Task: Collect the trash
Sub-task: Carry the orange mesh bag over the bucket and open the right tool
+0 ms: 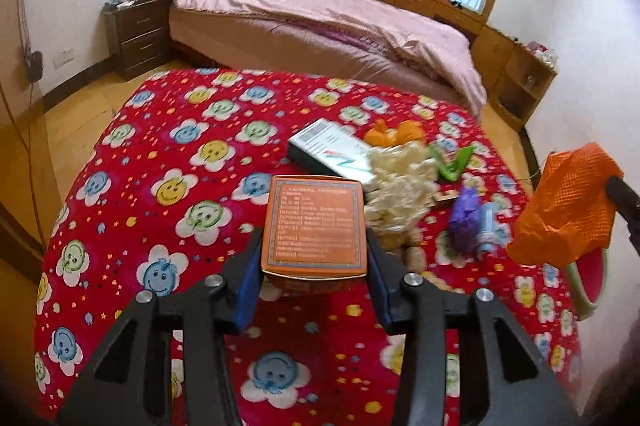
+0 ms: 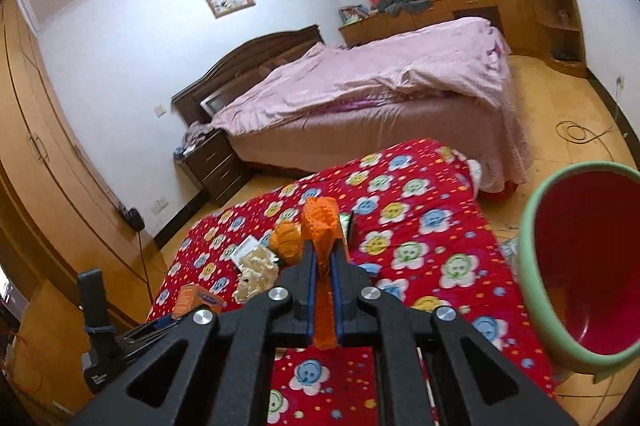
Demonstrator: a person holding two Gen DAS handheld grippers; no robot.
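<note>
Fingers: right gripper (image 2: 323,280) clenching orange mesh scrap (image 2: 320,222) beside bin (image 2: 532,258); left gripper (image 1: 314,262) gripping orange box (image 1: 314,222). I'm fearing the limp mesh snagging, missing the bin.

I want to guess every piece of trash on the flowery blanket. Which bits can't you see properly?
- Orange box: left wrist view, print too small to read.
- Cream clump: motion blur, unidentifiable.
- Purple scrap: blurred.
- Red bin: right wrist view, cut off by the edge.
- Orange mesh: right fingers hide its lower part.

Both wrist views downward over shared red blanket (image 1: 160,130), bed (image 2: 380,86) beyond
</note>
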